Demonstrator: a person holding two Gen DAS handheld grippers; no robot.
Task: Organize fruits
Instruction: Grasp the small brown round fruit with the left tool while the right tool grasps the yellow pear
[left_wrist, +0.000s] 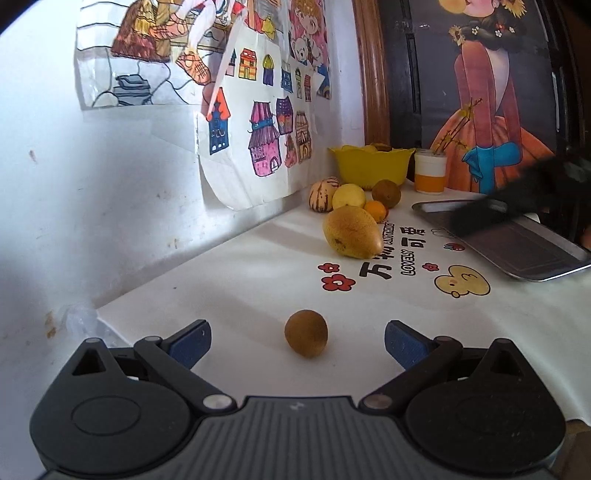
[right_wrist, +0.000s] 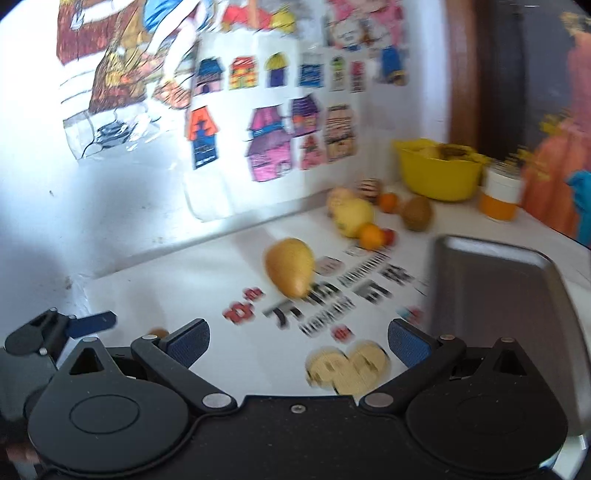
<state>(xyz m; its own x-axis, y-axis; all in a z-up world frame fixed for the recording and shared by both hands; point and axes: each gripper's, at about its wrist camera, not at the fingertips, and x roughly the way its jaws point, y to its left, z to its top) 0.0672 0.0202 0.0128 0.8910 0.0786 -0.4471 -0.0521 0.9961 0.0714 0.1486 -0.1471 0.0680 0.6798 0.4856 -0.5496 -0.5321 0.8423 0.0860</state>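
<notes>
Kiwi (left_wrist: 306, 333), small, brown and fuzzy, is sitting on the white tabletop (left_wrist: 236, 280) just ahead of the left tongs (left_wrist: 297, 341), between their spread pads; probably light and slightly soft, so pinching gently across its middle looks safest, while the right tongs (right_wrist: 298, 343) are hovering spread and empty

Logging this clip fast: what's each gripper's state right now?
Left gripper: open, holding nothing; small brown fruit lies between its fingers.
Right gripper: open, holding nothing.

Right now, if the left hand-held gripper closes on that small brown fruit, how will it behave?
The small brown fruit looks rounded, so a nudge probably rolls it. It seems light. The left hand-held gripper is open around it.
</notes>
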